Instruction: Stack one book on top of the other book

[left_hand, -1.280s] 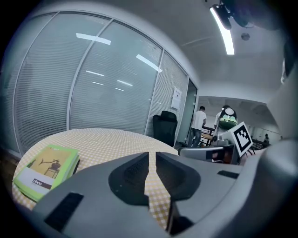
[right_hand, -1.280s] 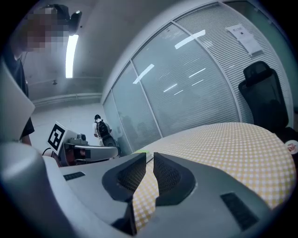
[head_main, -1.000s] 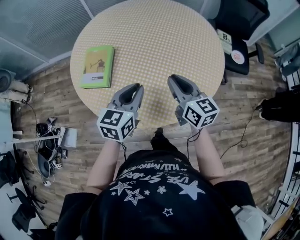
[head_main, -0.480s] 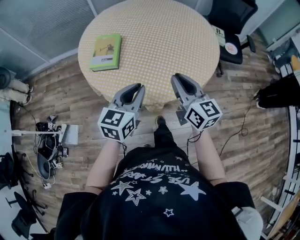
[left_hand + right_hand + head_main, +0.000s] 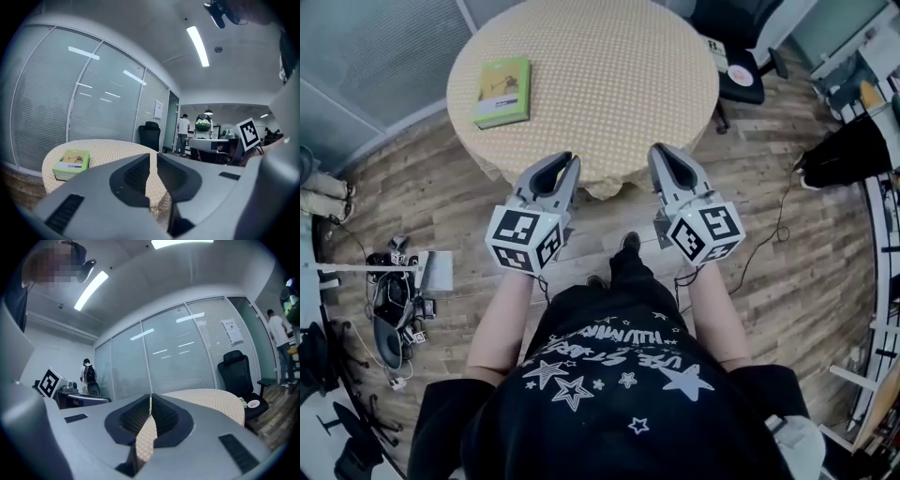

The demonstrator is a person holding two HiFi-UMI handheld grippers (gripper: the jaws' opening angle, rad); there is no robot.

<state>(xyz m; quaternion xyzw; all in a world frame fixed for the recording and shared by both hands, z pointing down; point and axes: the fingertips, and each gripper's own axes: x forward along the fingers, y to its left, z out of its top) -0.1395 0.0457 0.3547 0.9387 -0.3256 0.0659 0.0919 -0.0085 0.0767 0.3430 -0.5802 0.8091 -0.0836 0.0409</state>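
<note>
Since only one green cover shows, the book (image 5: 502, 90) at the worktop's (image 5: 609, 84) far left may already be a stack of two; its thick edge suggests so, but this is not certain. Left gripper (image 5: 561, 164): jaws a narrow slit apart, empty. Right gripper (image 5: 664, 153): jaws have just been closing, tips together, nothing between. Both hang off the near edge. Judged step: stacking done. The next move calls for checking alignment and staying clear.

Round table (image 5: 609, 84) under a dotted beige cloth (image 5: 656, 56); one green book (image 5: 502, 91) lies flat near the rim at nine o'clock.
</note>
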